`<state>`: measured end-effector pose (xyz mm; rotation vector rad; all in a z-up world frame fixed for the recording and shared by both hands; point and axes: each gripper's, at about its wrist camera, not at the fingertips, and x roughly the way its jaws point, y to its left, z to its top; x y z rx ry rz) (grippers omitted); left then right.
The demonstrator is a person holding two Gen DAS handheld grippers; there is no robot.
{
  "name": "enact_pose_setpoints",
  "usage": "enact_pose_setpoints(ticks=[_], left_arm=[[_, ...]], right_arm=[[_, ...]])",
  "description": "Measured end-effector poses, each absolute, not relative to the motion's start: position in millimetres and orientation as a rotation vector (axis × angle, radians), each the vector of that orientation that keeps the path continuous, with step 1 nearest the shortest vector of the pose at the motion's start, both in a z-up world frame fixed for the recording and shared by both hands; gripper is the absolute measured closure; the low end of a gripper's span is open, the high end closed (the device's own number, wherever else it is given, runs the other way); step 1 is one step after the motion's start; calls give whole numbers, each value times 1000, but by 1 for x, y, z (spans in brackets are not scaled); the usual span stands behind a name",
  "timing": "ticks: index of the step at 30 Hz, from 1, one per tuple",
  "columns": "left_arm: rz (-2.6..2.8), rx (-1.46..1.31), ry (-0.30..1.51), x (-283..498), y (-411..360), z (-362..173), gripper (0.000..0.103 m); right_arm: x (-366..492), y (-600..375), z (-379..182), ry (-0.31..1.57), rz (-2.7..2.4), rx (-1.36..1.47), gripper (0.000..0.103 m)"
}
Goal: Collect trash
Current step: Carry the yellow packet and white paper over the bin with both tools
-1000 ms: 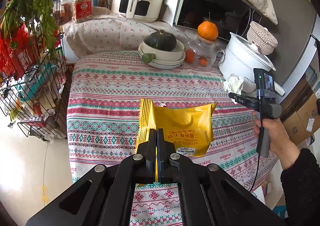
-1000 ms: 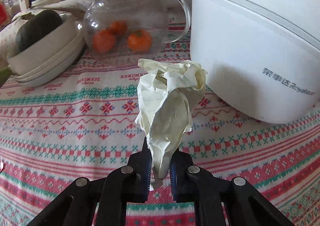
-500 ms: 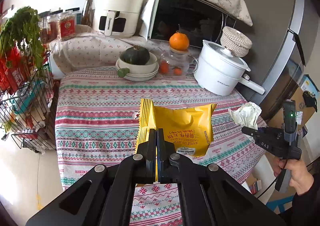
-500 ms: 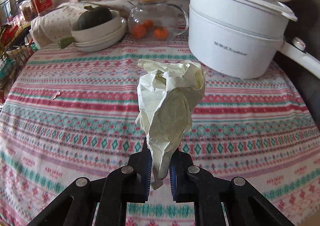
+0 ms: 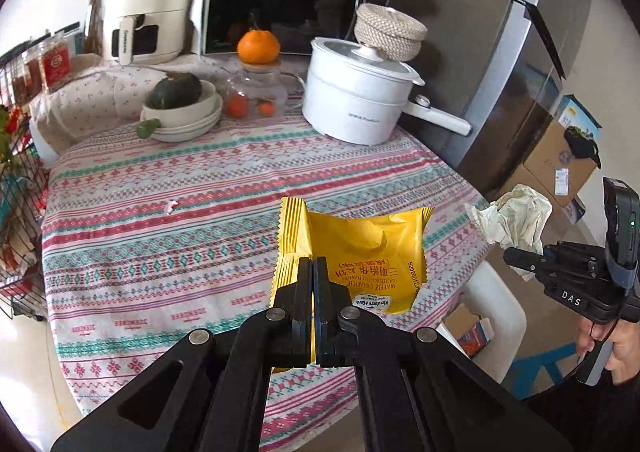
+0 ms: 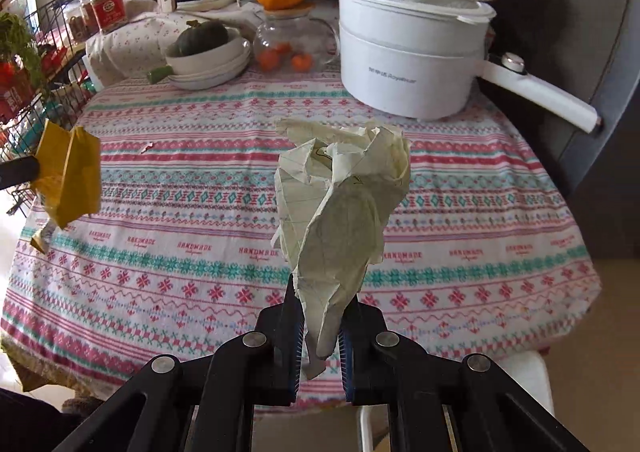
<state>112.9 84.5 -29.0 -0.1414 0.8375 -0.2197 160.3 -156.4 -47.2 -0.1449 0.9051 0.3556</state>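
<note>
My left gripper point(image 5: 314, 272) is shut on a yellow snack wrapper point(image 5: 360, 248), which hangs above the near part of the patterned tablecloth point(image 5: 160, 212). My right gripper point(image 6: 318, 316) is shut on a crumpled ball of pale paper point(image 6: 340, 212), held above the tablecloth's point(image 6: 160, 252) near edge. The left wrist view also shows the paper ball point(image 5: 516, 216) and the right gripper point(image 5: 520, 258) at the right, past the table edge, with a hand point(image 5: 624, 352) below. The wrapper point(image 6: 68, 176) appears at the left of the right wrist view. A tiny white scrap point(image 5: 172, 206) lies on the cloth.
At the back of the table stand a white electric pot point(image 5: 360, 100), a glass jar with small oranges point(image 5: 252, 100), stacked bowls with a green squash point(image 5: 180, 108). Wire rack point(image 5: 20, 212) at left. A white stool point(image 5: 492, 316) and cardboard boxes point(image 5: 560, 160) at right.
Both grippers have pulled back from the table with their trash. The right gripper drew away from the white pot and rose; the table now looks smaller and farther in both views.
</note>
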Motion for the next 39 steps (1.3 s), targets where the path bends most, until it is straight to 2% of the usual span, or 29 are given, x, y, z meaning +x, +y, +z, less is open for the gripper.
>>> enact_pose_setpoints(ticks=[5, 22, 31, 39], left_arm=[[-297, -75, 865, 112, 34, -40, 103], [-544, 177, 935, 112, -152, -95, 103], [-602, 266, 885, 117, -208, -123, 103], [-646, 285, 876, 122, -226, -130, 101]], right_arm=[[139, -199, -56, 916, 312, -89, 90], [104, -321, -103, 1144, 129, 59, 90], [93, -351, -110, 1166, 75, 85, 90], [90, -367, -112, 1171, 51, 106, 90]])
